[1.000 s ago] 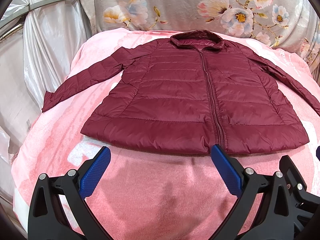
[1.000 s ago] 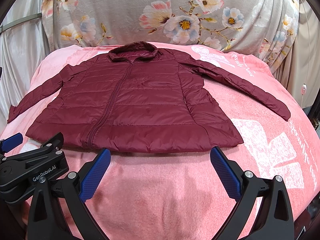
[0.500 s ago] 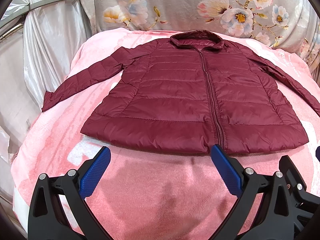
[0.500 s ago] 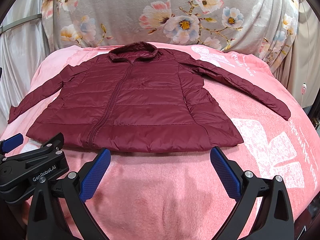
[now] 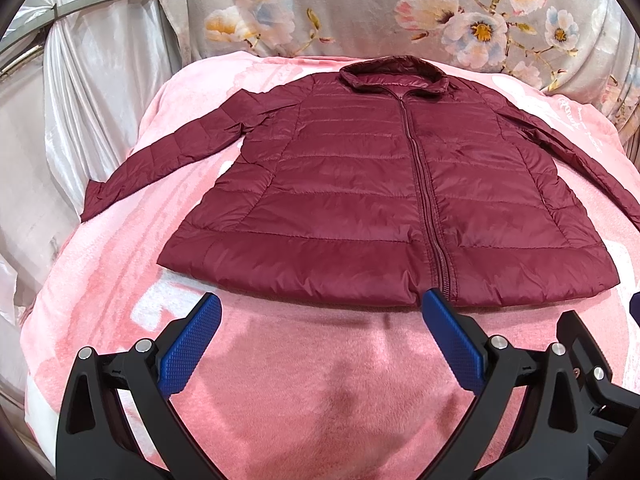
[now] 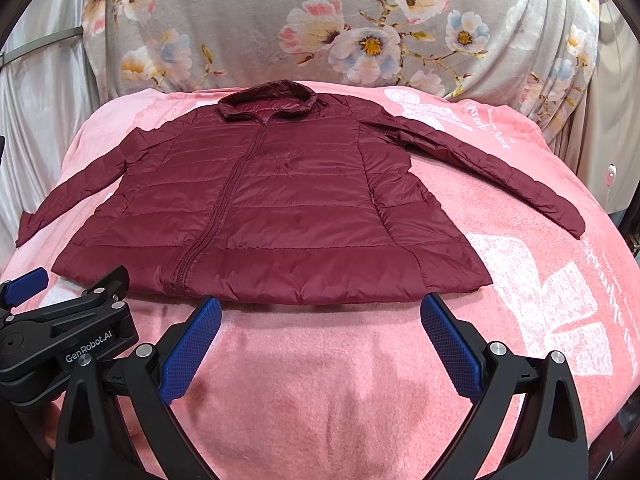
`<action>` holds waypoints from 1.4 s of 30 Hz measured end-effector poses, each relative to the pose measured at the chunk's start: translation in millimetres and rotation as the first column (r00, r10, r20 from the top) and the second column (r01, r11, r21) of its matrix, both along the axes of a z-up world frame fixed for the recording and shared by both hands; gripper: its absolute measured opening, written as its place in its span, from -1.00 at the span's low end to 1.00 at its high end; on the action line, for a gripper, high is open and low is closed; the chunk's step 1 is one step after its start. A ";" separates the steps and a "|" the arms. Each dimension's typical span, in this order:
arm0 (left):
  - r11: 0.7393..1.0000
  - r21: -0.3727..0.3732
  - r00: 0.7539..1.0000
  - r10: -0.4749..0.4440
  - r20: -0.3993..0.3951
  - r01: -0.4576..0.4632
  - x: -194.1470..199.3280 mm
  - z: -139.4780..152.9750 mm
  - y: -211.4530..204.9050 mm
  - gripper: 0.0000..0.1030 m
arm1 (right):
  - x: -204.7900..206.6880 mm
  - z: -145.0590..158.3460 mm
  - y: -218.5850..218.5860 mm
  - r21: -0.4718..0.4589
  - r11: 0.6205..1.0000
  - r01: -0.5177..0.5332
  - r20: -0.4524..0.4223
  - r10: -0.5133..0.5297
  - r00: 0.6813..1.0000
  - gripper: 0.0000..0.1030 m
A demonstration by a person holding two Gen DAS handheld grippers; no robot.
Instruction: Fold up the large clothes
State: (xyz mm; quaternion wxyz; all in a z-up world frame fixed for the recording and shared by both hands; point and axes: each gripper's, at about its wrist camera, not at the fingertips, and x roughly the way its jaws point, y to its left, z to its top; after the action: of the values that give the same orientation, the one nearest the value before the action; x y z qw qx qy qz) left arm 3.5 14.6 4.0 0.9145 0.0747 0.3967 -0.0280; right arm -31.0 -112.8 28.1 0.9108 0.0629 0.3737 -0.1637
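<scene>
While both tongs are held wide apart and empty, a maroon puffer jacket (image 5: 384,200) is seen spread flat, zipped, sleeves outstretched, on a pink blanket (image 5: 304,380). Left tongs (image 5: 320,344) and right tongs (image 6: 320,344) are poised just short of its hem.

Background stuff: a fuzzy pink blanket (image 5: 304,380) with white printed graphics and lettering covers the whole surface. Behind it hangs a grey floral cloth (image 6: 360,36) with pink and white blossoms, and shiny silver-white satin drapes (image 5: 80,92) bunch up on the left.
</scene>
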 end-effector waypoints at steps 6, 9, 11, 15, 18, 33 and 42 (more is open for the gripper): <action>0.999 -0.031 0.999 -0.010 -0.032 0.009 19.3 -4.1 -0.8 0.90 | 2.9 -1.3 -42.6 0.123 0.990 0.073 0.072 -0.082 0.994 0.90; 0.998 -0.055 0.999 0.018 -0.037 -0.020 33.8 -5.0 7.0 0.90 | 8.0 -0.6 -89.5 0.154 0.975 0.163 0.072 -0.175 0.982 0.90; 0.996 -0.071 0.998 0.045 -0.039 -0.048 47.2 -4.9 14.1 0.90 | 9.7 0.1 -129.1 0.176 0.956 0.235 0.078 -0.252 0.965 0.90; 0.992 -0.081 0.995 0.090 -0.036 -0.092 69.1 -4.7 27.2 0.91 | 4.2 -5.3 -214.7 0.228 0.885 0.406 0.080 -0.433 0.898 0.90; 0.990 -0.089 0.994 0.105 -0.037 -0.108 87.8 -5.3 35.6 0.91 | -3.4 -14.8 -274.8 0.271 0.800 0.536 0.077 -0.573 0.816 0.90; 0.979 -0.068 0.980 0.192 -0.049 -0.195 158.7 -15.0 50.8 0.91 | -2.2 -70.6 -434.1 0.549 0.535 0.643 0.041 -0.785 0.618 -0.26; 0.965 -0.040 0.965 0.257 -0.058 -0.259 180.6 -22.0 66.3 0.91 | 94.6 16.5 -389.6 0.371 0.799 0.474 0.275 -0.582 0.766 -0.88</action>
State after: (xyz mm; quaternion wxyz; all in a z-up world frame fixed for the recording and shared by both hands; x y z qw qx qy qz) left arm 184.0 80.9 -18.0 0.9011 0.0000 0.4261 0.0800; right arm 63.6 -502.4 44.6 0.8620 0.3246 0.1784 -0.3460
